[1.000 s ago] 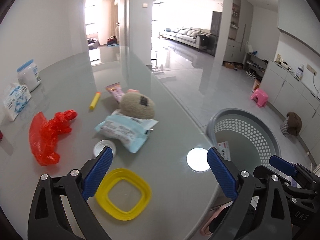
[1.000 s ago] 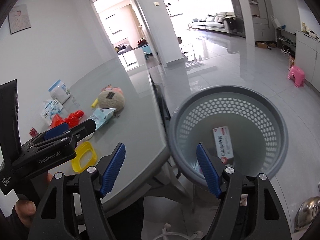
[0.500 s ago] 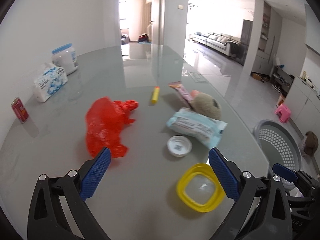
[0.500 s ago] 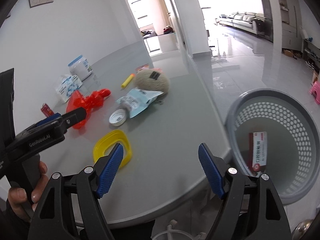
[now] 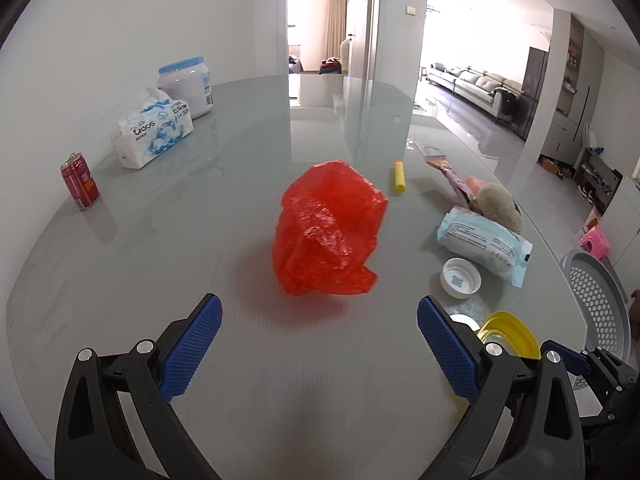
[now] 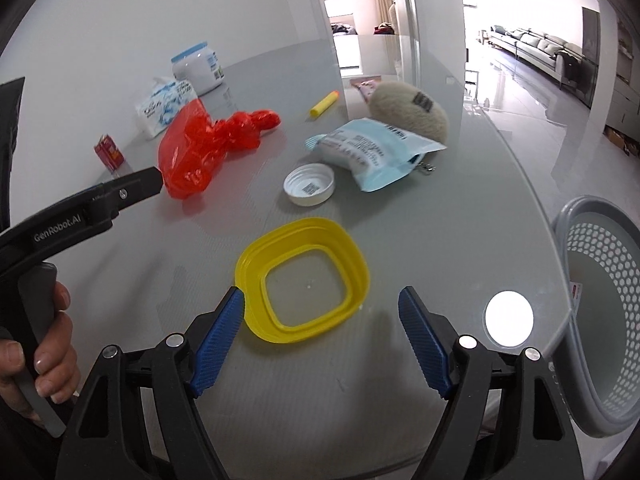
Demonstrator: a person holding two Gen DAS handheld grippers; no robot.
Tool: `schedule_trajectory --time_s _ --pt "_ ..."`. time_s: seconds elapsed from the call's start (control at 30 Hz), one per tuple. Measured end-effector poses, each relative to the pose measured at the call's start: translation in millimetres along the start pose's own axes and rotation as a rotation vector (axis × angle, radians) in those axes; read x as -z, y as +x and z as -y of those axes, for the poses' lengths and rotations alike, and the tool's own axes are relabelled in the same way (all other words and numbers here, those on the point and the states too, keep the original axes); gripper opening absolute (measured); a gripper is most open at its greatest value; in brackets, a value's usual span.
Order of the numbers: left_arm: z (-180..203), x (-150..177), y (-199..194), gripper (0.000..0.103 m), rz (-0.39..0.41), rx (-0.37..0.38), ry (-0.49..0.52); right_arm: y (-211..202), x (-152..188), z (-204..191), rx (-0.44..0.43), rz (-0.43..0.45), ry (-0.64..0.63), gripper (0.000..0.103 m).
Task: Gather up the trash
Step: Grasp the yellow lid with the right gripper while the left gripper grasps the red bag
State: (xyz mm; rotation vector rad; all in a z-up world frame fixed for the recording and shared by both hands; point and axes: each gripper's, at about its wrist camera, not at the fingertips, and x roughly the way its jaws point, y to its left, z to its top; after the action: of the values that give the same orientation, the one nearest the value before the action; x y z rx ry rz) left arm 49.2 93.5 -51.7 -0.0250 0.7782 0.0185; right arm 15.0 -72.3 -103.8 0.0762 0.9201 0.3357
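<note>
Left wrist: crumpled translucent red plastic bag (image 5: pixel 328 236) ahead of wide-spread, empty left gripper (image 5: pixel 318 342).

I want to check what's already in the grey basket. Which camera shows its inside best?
The right wrist view: the grey basket shows its open mouth, with a white-and-red packet inside. The left wrist view catches only part of the basket's perforated wall at the frame edge, its contents unseen.
</note>
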Motion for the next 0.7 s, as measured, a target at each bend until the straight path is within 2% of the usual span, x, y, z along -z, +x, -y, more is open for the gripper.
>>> schedule_trajectory --time_s 0.43,0.5,0.7 --pt "-8 1 12 0.096 -0.025 0.0 -0.007 19 -8 -18 0.068 0.011 -0.075 0.076" --pt "-9 1 14 0.096 -0.03 0.001 -0.005 20 -8 -21 0.081 0.019 -0.09 0.074" --pt "-7 0 22 0.096 -0.049 0.015 -0.009 13 -7 -18 0.072 0.055 -0.092 0.072"
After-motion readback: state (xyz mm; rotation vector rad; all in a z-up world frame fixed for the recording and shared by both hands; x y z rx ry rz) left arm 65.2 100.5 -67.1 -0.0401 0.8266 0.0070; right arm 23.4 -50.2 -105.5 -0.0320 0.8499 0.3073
